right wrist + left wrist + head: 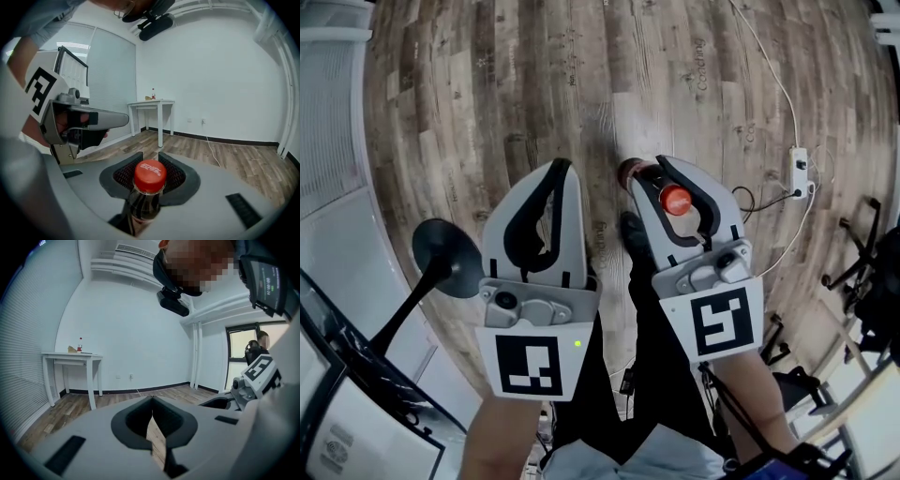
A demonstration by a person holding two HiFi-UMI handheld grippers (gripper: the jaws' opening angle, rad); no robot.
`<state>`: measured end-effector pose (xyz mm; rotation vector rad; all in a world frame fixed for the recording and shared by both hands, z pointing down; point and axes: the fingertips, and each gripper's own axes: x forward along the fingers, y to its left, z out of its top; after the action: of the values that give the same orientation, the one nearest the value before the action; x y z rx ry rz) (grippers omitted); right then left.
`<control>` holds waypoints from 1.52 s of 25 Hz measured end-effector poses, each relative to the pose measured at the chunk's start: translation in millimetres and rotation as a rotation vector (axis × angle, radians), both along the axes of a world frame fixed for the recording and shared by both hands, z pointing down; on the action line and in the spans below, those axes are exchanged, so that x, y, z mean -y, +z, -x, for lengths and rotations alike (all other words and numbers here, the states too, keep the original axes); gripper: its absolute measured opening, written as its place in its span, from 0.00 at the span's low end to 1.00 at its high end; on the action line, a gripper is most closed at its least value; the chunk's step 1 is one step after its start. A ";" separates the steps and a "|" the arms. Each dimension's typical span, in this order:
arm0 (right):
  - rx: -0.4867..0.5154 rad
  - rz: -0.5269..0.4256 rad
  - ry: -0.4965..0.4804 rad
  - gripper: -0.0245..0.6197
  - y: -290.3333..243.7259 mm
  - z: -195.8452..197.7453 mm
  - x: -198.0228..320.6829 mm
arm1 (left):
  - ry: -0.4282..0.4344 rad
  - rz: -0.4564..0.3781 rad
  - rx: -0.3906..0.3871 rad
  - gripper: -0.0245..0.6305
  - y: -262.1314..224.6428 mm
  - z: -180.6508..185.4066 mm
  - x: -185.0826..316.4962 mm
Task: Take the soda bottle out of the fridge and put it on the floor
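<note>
A dark soda bottle with a red cap (675, 199) sits between the jaws of my right gripper (654, 171), which is shut on its neck just under the cap. In the right gripper view the red cap (150, 176) stands out above the black pads, and the right gripper (150, 157) holds the bottle above a wooden floor (534, 84). Whether the bottle's bottom touches the floor I cannot tell. My left gripper (565, 167) is beside it on the left. Its jaws meet and nothing is between them, as the left gripper (152, 401) shows in its own view.
A black round-footed stand (445, 255) is at the left next to white panels (337, 244). A power strip (799, 171) with cables lies at the right, with a chair base (862, 253) behind it. A white table (152, 104) stands by the wall. The person's legs (656, 375) are below.
</note>
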<state>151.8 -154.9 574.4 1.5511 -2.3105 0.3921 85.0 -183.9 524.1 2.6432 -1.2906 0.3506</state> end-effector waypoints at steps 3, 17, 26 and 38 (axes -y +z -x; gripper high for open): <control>-0.003 0.007 -0.008 0.22 21.4 0.1 -3.3 | 0.009 0.008 -0.003 0.07 16.4 -1.2 -3.4; -0.002 0.046 0.006 0.22 99.5 -14.4 -15.7 | 0.003 0.000 0.006 0.07 78.9 -10.7 -5.6; -0.014 0.069 0.000 0.22 145.4 -28.0 -13.2 | 0.006 0.014 0.009 0.07 122.9 -21.1 -4.7; -0.007 0.084 -0.015 0.22 197.2 -31.5 -5.8 | 0.041 -0.008 0.061 0.07 173.2 -14.9 4.5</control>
<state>183.2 -149.1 771.7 1.4922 -2.2681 0.4732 99.9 -188.3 697.2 2.6894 -1.2591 0.4363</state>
